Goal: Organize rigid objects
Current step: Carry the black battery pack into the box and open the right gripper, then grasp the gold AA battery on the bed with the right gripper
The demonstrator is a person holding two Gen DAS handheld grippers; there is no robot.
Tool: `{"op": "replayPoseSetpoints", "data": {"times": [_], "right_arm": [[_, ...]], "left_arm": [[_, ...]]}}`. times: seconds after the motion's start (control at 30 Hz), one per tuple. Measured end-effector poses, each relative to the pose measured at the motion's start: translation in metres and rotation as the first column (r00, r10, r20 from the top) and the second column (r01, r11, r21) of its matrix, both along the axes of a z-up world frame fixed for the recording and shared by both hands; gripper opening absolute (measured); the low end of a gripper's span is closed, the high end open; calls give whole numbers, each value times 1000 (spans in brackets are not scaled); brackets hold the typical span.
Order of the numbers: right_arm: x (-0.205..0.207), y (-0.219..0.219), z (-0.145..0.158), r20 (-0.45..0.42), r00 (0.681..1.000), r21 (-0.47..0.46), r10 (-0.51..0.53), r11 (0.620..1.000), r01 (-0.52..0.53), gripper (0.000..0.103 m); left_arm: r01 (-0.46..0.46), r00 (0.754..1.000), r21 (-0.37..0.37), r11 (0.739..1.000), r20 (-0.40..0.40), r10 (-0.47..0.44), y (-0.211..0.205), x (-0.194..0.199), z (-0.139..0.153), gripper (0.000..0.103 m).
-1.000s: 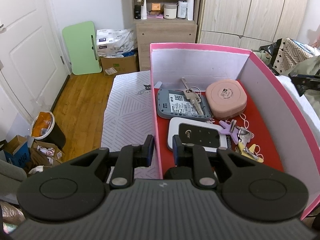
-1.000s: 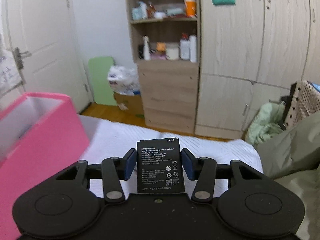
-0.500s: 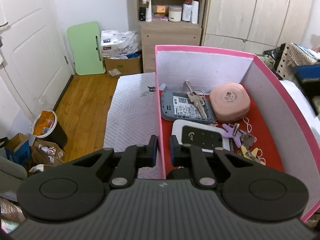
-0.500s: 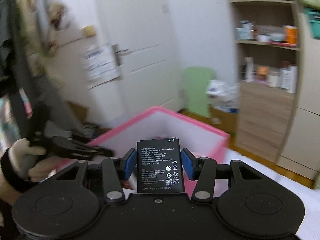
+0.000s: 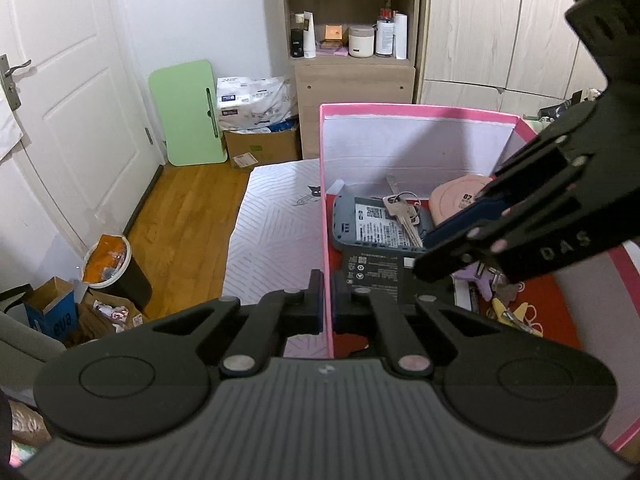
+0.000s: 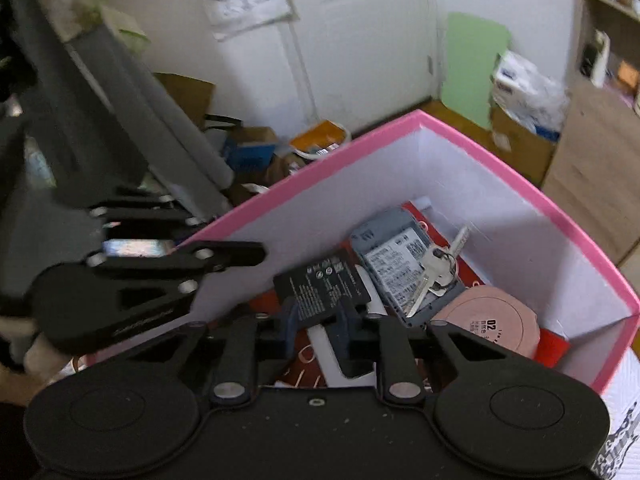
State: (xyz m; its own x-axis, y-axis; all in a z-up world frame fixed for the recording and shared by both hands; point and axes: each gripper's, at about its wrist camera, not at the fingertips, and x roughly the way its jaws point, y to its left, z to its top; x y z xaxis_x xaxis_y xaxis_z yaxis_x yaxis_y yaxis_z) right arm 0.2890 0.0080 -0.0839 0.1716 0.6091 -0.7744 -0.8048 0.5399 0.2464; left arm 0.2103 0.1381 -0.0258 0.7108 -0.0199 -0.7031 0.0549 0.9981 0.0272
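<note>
The pink box stands on the bed with its red floor showing. My left gripper is shut on its left wall. My right gripper hangs over the box, and its jaws are closing with nothing between them. Just beyond its tips the black battery lies tilted in the box on a white device. In the left wrist view the battery lies under the right gripper. Also inside are a grey device, keys and a round pink case.
Purple and yellow key tags lie at the box's right. The box sits on a white patterned mattress. Left of it are the wooden floor, a bin, a green board and a door. Behind stands a shelf cabinet.
The right gripper swung from over the bed to over the box. The battery left its jaws and now lies inside, and the jaws have narrowed. The left gripper closed onto the box wall.
</note>
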Motion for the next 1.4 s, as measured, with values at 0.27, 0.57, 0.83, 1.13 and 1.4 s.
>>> {"op": "replayPoseSetpoints", "data": {"times": [0.27, 0.57, 0.83, 1.13, 1.4], "right_arm": [[2, -38, 18, -9, 996, 131, -84, 988, 84, 25], [-16, -169, 42, 71, 911, 248, -405, 892, 377, 26], [-11, -244, -14, 71, 783, 131, -618, 784, 607, 29], [13, -249, -67, 66, 770, 25, -635, 772, 635, 36], [0, -231, -84, 177, 783, 3, -597, 796, 606, 13]], "left_arm": [[0, 1000, -13, 1000, 1, 0, 2, -1, 0, 3], [9, 1000, -7, 1000, 3, -9, 1, -1, 0, 3], [8, 1000, 0, 1000, 6, -8, -1, 0, 0, 3], [3, 1000, -30, 1000, 9, -3, 5, -2, 0, 4], [-5, 1000, -66, 998, 9, 5, 8, -1, -1, 5]]}}
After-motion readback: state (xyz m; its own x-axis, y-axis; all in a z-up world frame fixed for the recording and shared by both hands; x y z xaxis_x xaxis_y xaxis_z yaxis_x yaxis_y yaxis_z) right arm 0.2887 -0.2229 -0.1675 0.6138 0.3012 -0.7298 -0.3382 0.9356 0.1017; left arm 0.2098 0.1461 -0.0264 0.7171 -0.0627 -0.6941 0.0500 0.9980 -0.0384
